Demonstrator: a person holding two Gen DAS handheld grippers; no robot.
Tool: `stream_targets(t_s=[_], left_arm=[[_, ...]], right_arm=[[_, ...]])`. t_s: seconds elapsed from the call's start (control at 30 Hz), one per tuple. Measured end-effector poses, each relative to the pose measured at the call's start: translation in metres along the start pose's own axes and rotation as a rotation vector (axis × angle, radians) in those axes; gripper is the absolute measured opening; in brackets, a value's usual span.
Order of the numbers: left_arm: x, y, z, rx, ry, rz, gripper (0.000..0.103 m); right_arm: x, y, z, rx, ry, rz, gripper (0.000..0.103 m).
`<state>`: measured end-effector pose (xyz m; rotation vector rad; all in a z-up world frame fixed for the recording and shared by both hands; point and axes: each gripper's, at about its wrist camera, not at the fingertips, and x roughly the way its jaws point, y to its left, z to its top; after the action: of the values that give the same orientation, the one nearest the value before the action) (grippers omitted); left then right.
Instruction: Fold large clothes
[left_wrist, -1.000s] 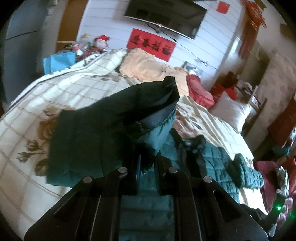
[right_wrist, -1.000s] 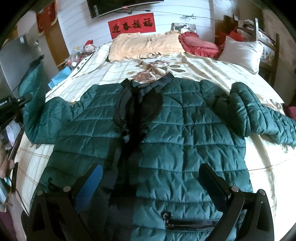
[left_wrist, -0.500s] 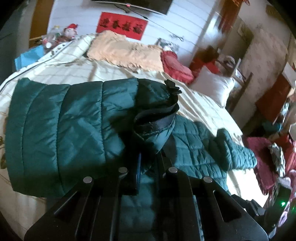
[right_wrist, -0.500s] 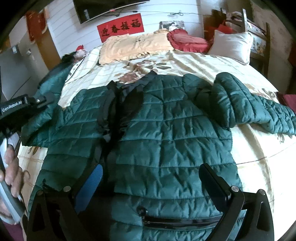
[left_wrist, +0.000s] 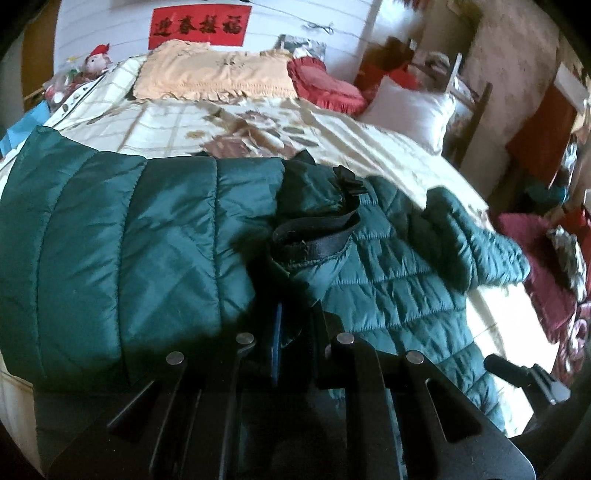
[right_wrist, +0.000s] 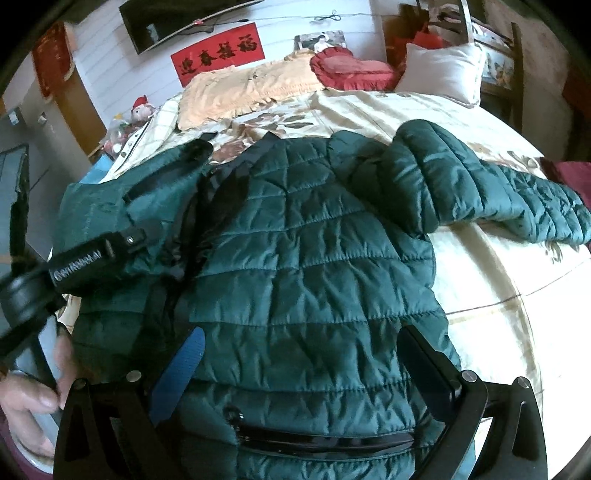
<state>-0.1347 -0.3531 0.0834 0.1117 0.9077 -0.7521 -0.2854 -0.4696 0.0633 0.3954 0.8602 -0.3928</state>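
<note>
A dark green quilted jacket (right_wrist: 314, 258) lies front up on the bed, its collar toward the pillows. My left gripper (left_wrist: 295, 317) is shut on the black-edged cuff (left_wrist: 314, 240) of one sleeve (left_wrist: 129, 251), holding it lifted over the jacket's chest. In the right wrist view the left gripper (right_wrist: 136, 236) shows at the left, with the sleeve bunched beyond it. My right gripper (right_wrist: 301, 332) hangs open above the jacket's lower front, near the pocket zipper (right_wrist: 325, 443), with nothing between its fingers. The other sleeve (right_wrist: 480, 192) lies spread out to the right.
The cream floral bedspread (right_wrist: 498, 295) lies bare to the right of the jacket. A peach pillow (left_wrist: 218, 74), a red cushion (left_wrist: 325, 85) and a white pillow (left_wrist: 410, 107) sit at the head. A person's hand (right_wrist: 29, 398) grips the left tool.
My left gripper has carried the sleeve sideways and down, from beside the bed to over the jacket's chest. The right gripper has drifted a little and stays open.
</note>
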Motion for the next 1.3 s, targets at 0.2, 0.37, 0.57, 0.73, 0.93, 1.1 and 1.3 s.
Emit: stream_targets(t_s=[0.2, 0.37, 0.57, 0.73, 0.93, 1.1, 1.3], left_arm=[[0.009, 0.000, -0.005, -0.041, 0.057, -0.044, 0.037], [-0.014, 0.000, -0.003, -0.068, 0.010, -0.098, 0.061], [-0.069, 0.022, 0.002, -0.054, -0.050, -0.058, 0.061], [-0.112, 0.072, -0.006, -0.063, -0.132, 0.140, 0.061], [-0.132, 0.151, -0.029, -0.198, -0.134, 0.296, 0.061], [-0.130, 0.193, -0.050, -0.274, -0.097, 0.368, 0.061], [-0.117, 0.209, -0.056, -0.341, -0.066, 0.349, 0.061]], right_arm=[[-0.001, -0.013, 0.000, 0.037, -0.001, -0.005, 0.103], [-0.004, -0.019, 0.004, 0.057, -0.006, -0.005, 0.103], [-0.005, -0.006, 0.020, 0.048, -0.005, 0.067, 0.103], [0.022, 0.025, 0.047, -0.007, 0.022, 0.124, 0.103], [0.080, 0.061, 0.074, -0.051, 0.107, 0.135, 0.103], [0.107, 0.077, 0.079, -0.075, 0.124, 0.160, 0.054], [0.077, 0.080, 0.085, -0.127, 0.006, 0.147, 0.020]])
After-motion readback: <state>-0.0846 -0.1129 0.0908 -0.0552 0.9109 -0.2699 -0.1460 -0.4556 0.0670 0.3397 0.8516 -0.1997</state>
